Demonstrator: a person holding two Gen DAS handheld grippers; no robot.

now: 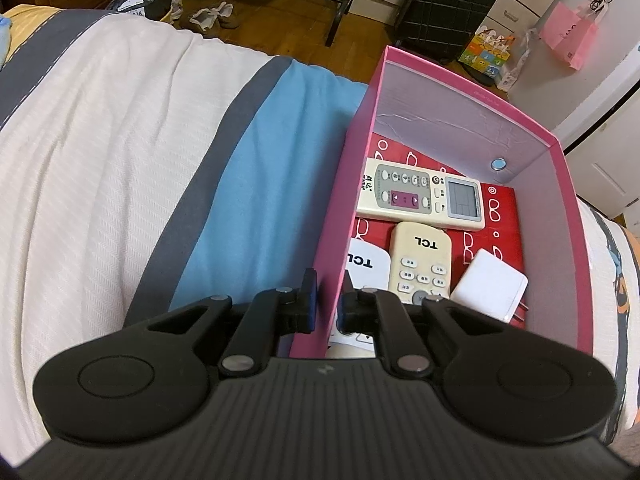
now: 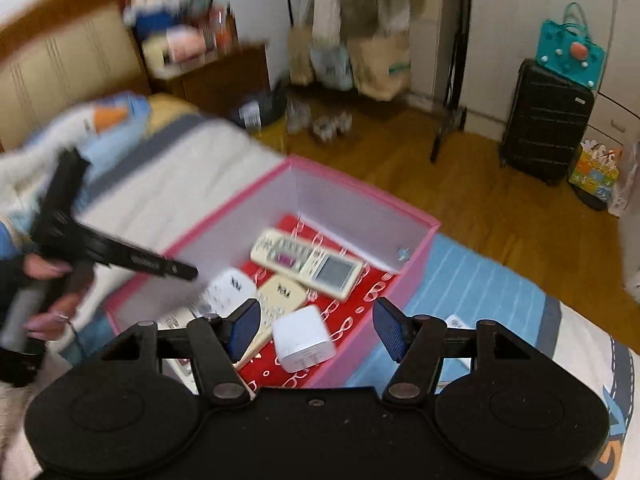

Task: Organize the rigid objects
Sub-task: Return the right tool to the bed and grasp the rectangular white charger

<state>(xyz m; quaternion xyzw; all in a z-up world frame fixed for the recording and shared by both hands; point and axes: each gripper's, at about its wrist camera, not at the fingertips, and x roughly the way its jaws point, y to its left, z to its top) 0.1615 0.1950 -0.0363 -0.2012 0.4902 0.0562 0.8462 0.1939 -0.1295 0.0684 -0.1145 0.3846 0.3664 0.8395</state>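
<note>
Left wrist view: the left gripper (image 1: 327,304) is seen with its fingers (image 1: 308,300) drawn narrow and clamped on the left wall of the pink box (image 1: 472,100), one finger outside and one inside. The box is set on the bed (image 1: 100,140), partly over a blue cloth (image 1: 256,184). Inside it, a beige air-conditioner remote (image 1: 420,196) lies crosswise toward the far wall; nearer the fingers lie a cream TCL remote (image 1: 420,260), a white TCL remote (image 1: 366,264) and a white charger plug (image 1: 494,284). In the right wrist view, the right gripper (image 2: 314,330) is held above the box with its fingers (image 2: 244,328) spread wide and nothing between them; the charger plug (image 2: 304,338) lies directly below the gap.
</note>
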